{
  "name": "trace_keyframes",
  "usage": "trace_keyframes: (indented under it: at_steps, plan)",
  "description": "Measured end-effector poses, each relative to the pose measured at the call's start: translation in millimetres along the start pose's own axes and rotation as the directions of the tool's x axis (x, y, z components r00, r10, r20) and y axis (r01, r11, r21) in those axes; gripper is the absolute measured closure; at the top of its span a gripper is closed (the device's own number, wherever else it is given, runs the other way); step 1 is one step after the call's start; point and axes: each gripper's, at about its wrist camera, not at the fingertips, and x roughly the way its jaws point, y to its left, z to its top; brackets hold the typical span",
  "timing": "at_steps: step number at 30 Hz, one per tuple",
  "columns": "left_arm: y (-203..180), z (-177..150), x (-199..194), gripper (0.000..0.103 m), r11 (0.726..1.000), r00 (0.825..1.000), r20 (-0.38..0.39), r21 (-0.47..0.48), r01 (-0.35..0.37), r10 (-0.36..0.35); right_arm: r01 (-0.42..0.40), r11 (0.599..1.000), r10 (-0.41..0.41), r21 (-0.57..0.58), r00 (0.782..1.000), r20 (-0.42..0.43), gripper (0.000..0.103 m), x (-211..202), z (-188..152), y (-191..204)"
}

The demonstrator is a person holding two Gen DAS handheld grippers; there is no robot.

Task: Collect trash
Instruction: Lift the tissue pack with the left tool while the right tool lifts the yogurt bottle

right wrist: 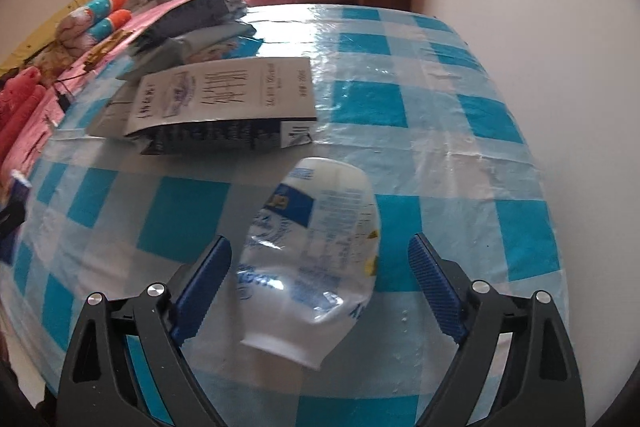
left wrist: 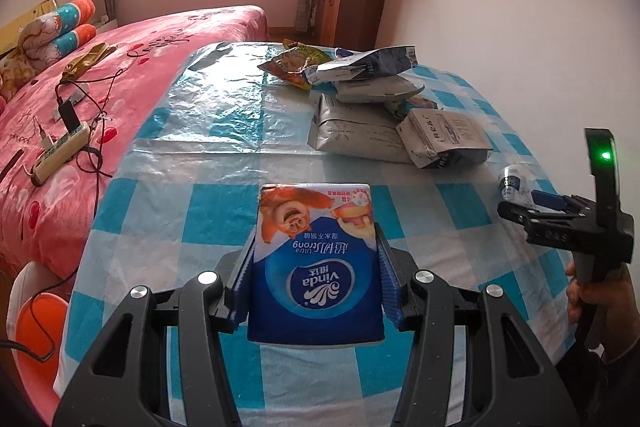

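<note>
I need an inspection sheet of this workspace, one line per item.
Surface: table under blue checked plastic cloth.
Job's things: tissue pack; crumpled plastic cup; pile of empty bags.
Clutter: nothing seen beyond these.
Grippers: left tool shut on tissue pack; right tool open, cup between pads, untouched.
Cables: power strip with black leads on the bed.
Surroundings: window, cabinet, wall television.

The table is standing just right of the bed. A tissue pack is sitting between the left gripper fingers near the front edge. Behind it and to the right, empty bags are lying stacked. A crushed bottle is lying in front of the stack, between the right gripper fingers.
</note>
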Motion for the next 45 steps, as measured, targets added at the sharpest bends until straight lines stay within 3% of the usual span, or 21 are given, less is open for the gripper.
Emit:
trace_keyframes:
  at_steps: [5,10,21,26,33,36,45]
  plan:
    - [2.4,-1.9,-7.2,0.05,1.0,1.0,0.014,0.009,0.002,-0.002,0.049,0.998,-0.049,-0.032,0.999,0.01,0.016,0.7,-0.9,3.3]
    - [7.1,0.3,-12.0,0.05,1.0,0.999,0.033,0.013,0.01,-0.011,0.037,0.999,-0.037,-0.028,0.999,0.008,0.038,-3.1,0.4,4.8]
    - [12.2,-5.3,-19.1,0.05,0.999,0.998,0.049,0.019,0.039,-0.04,0.04,0.996,-0.038,-0.081,0.999,0.022,0.038,-16.7,-2.3,25.4]
    - [16.4,-9.9,-18.3,0.049,0.998,0.997,0.045,0.003,0.066,-0.066,-0.016,0.993,0.02,-0.113,0.999,0.034,0.038,-26.2,-5.2,46.9]
    - [24.5,-24.6,-2.2,0.046,0.994,0.995,-0.018,-0.05,0.097,-0.098,-0.076,0.983,0.084,-0.168,0.996,0.039,0.038,-35.8,-8.9,73.6]
    - [29.6,-27.2,4.3,0.04,0.991,0.994,-0.01,-0.081,0.109,-0.11,-0.084,0.98,0.093,-0.179,0.995,0.041,0.038,-37.0,-9.1,78.1]
    - [33.5,-19.0,13.9,0.039,0.985,0.986,0.03,-0.051,0.165,-0.164,-0.094,0.977,0.103,-0.194,0.994,0.04,0.038,-38.1,-13.1,79.8]
